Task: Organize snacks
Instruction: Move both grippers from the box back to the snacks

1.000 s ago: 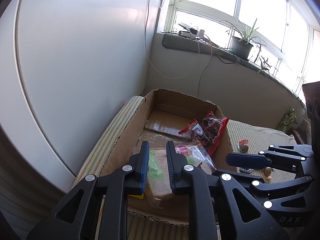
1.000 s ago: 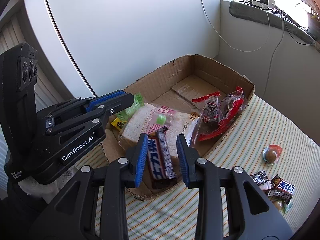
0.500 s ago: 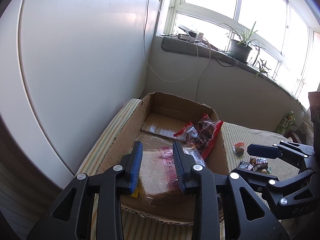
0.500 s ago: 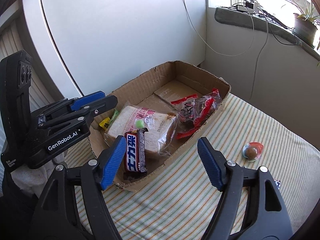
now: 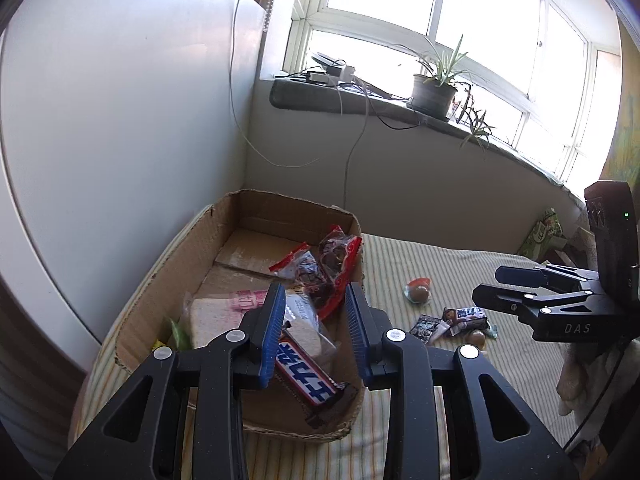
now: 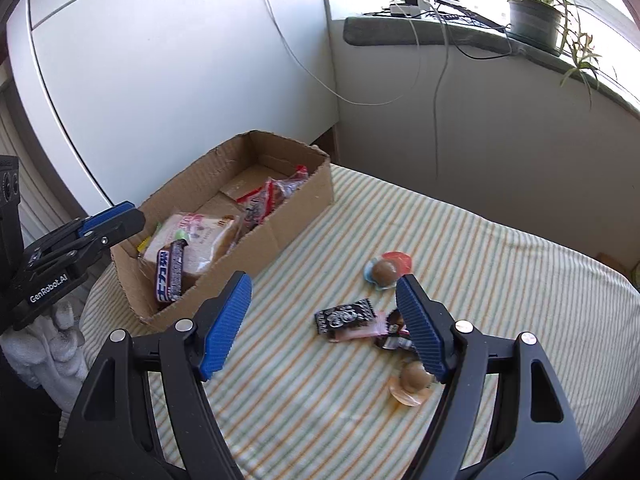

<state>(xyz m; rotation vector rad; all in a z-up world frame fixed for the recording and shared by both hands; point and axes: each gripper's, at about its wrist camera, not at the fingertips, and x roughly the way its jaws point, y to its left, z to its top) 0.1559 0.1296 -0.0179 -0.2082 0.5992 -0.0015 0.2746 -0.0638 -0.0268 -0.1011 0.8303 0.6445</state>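
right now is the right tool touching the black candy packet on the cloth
Apart. The right wrist view shows the right tool open above the striped cloth, with bare cloth between each finger and the black candy packet.

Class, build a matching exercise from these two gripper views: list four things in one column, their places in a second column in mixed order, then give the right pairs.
Things
1. chocolate bar
2. black sweet wrapper
3. potted plant
4. red packets

Places
A. on the windowsill
B. on the striped cloth, outside the box
C. at the near end of the cardboard box, leaning on the bagged bread
D. further back in the box, beyond the bread

Pairs: 1-C, 2-B, 3-A, 4-D
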